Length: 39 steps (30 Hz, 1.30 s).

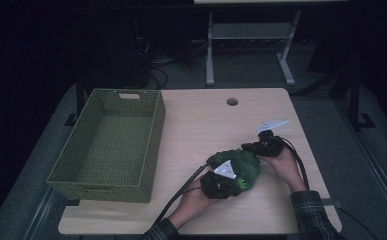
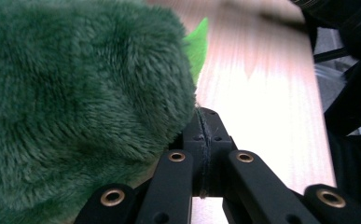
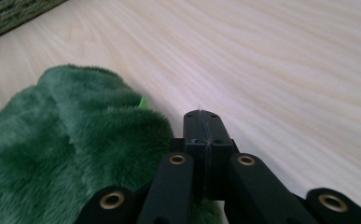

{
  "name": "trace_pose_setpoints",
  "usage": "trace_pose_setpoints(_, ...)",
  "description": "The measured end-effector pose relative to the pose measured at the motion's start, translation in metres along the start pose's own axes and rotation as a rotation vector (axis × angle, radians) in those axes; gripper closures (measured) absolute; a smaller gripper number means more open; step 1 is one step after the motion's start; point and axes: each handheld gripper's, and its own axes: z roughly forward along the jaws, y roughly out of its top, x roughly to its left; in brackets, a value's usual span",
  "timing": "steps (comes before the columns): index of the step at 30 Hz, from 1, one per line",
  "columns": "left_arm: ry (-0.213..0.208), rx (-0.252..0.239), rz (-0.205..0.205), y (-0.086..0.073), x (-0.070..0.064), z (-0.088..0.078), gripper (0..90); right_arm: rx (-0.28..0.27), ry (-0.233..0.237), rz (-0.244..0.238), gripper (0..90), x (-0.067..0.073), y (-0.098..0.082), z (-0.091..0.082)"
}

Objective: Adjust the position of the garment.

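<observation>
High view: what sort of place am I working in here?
Probably a lab or recording workspace, not a home. A plain light wood table with a cable hole stands in a dark room, cables trail on the floor behind it, and a metal bench frame stands beyond.

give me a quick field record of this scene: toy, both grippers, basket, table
toy: green plush toy lying on the table, near the front edge, right of the basket
left gripper: jaws shut, nothing between them, right beside the plush
right gripper: jaws shut, nothing between them, beside the plush on its other side
basket: green woven basket, on the table's left part, nothing visible inside
table: light wooden table with a round hole near the far edge
</observation>
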Motion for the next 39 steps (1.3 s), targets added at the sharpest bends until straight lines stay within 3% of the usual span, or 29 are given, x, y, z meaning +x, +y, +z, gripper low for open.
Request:
trace_pose_setpoints(11, 0.039, 0.011, 0.006, -0.003, 0.008, -0.005, 89.5, 0.026, 0.032, 0.0, 90.0, 0.004, -0.006, -0.001)
trace_pose_setpoints(24, 0.063, 0.003, -0.034, -0.01, 0.02, -0.019, 89.6, 0.036, 0.025, -0.001, 90.0, 0.017, -0.022, -0.014)
trace_pose_setpoints(39, 0.142, -0.007, -0.084, -0.026, 0.043, -0.048, 89.5, 0.055, 0.038, -0.027, 90.0, 0.039, -0.039, -0.028)
